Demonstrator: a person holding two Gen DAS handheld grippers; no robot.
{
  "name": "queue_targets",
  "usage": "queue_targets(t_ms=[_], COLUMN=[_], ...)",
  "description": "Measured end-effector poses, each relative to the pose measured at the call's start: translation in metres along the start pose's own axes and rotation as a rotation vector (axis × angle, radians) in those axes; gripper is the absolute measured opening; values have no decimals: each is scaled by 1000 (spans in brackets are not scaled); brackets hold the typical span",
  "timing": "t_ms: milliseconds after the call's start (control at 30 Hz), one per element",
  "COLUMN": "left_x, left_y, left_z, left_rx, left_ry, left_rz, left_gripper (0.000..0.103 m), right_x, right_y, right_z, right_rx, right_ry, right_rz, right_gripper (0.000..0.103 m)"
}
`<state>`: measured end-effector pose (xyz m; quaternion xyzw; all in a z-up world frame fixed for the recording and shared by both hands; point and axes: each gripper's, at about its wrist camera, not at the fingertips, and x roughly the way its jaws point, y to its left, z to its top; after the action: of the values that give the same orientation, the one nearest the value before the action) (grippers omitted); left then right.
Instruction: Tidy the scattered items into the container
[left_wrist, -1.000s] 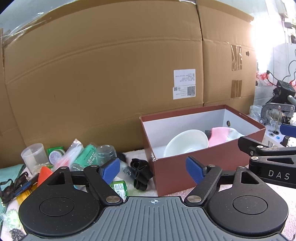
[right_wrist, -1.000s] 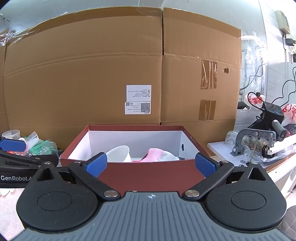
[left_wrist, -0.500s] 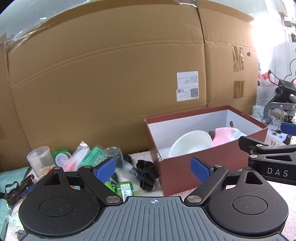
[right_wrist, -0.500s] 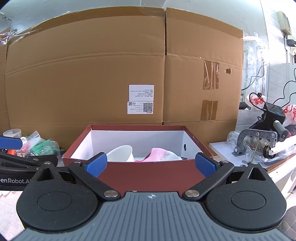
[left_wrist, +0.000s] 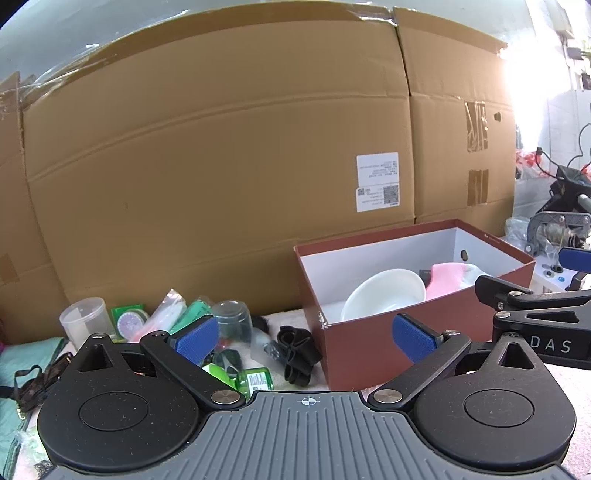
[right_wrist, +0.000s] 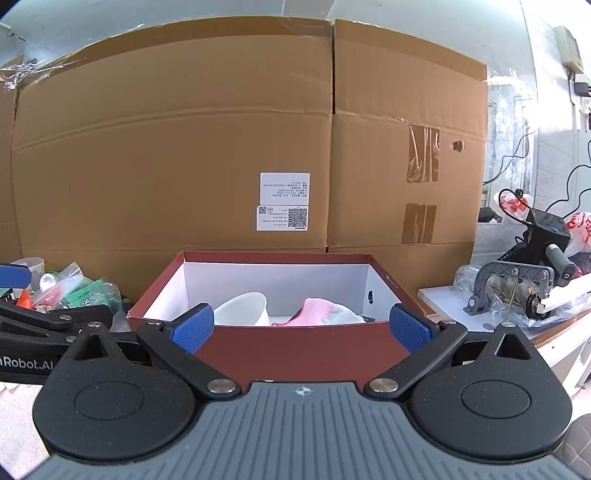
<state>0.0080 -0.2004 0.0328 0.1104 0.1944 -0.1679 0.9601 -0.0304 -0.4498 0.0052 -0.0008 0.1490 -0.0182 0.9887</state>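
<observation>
A dark red shoebox (left_wrist: 388, 332) with a white inside stands on the table; it also shows in the right wrist view (right_wrist: 295, 350). In it lie a white bowl (left_wrist: 384, 295) and a pink-and-white cloth (left_wrist: 448, 277). Left of the box lie scattered items: a black strap (left_wrist: 295, 350), a clear glass cup (left_wrist: 234, 325), a small green bottle (left_wrist: 256, 380), a clear plastic cup (left_wrist: 83, 325), green packets (left_wrist: 192, 314). My left gripper (left_wrist: 306, 338) is open and empty, in front of the pile and the box's left corner. My right gripper (right_wrist: 301, 328) is open and empty, in front of the box.
A tall cardboard wall (left_wrist: 258, 166) stands right behind everything. A teal cloth and a brown strap (left_wrist: 29, 376) lie at the far left. A grey clamp tool (right_wrist: 517, 288) and plastic bags sit on a white shelf at the right.
My left gripper has drawn back and shifted left, so the box and pile sit further right and lower. The right gripper has barely moved.
</observation>
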Motion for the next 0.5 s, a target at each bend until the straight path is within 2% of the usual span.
queue_targets(t_ms=[233,367,433,500], left_x=[-2,-4,-4,-3], left_y=[28,63,90,122], left_z=[-5,-13,-16,-16], left_rx=[-14,-11,-24,-57], left_ry=[16,57,75,96], left_rz=[45,65,94,135], left_gripper=[103,103,103,103], right_x=[-6,-8,-9,-10], right_y=[12,29,36,50], right_z=[3,4,2,-2], right_rx=[-9,-31,-38,-67], right_ry=[-10,-16,-20,-11], right_rz=[38,79,123,217], right_gripper=[101,101,101,101])
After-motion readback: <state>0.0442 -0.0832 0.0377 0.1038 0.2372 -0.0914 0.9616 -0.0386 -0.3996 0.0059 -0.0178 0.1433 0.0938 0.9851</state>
